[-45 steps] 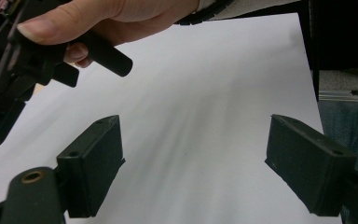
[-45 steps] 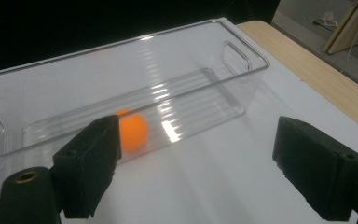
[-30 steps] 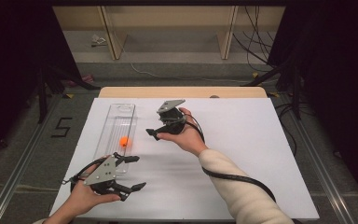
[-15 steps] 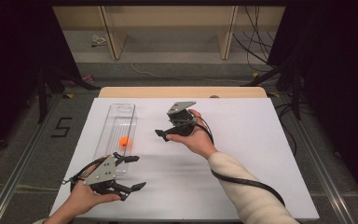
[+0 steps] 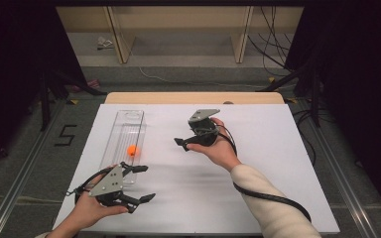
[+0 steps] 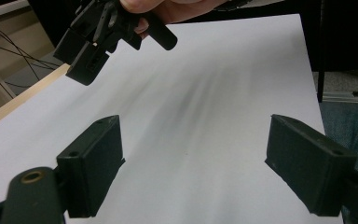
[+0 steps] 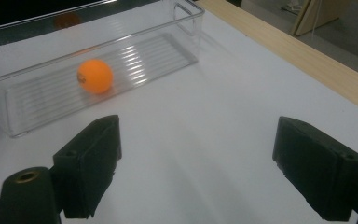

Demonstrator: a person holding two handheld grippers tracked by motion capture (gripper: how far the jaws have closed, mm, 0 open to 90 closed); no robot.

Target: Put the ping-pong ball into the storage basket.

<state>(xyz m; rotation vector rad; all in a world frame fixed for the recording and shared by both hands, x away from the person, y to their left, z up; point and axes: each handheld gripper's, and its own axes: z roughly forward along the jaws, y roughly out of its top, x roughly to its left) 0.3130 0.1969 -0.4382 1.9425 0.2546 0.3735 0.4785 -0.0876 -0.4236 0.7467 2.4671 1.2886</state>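
An orange ball (image 5: 132, 150) (image 7: 95, 76) lies inside a long clear plastic tray (image 5: 123, 124) (image 7: 186, 21) on the left part of the white table. My right gripper (image 5: 184, 142) (image 7: 193, 170) hovers over the middle of the table, right of the tray. It points toward the tray, open and empty. My left gripper (image 5: 147, 183) (image 6: 193, 172) is held low near the front edge, just in front of the tray's near end. It too is open with nothing between its jaws. In the left gripper view the right gripper (image 6: 105, 35) hangs ahead above the sheet.
The white table top (image 5: 278, 173) ends in a wooden strip (image 5: 193, 97) at the far side. Beyond it are a floor with cables (image 5: 273, 54) and wooden frame legs (image 5: 241, 34). Dark drapes stand to both sides.
My right gripper has drifted to the right, away from the tray, staying open. The left gripper and the ball have stayed put.
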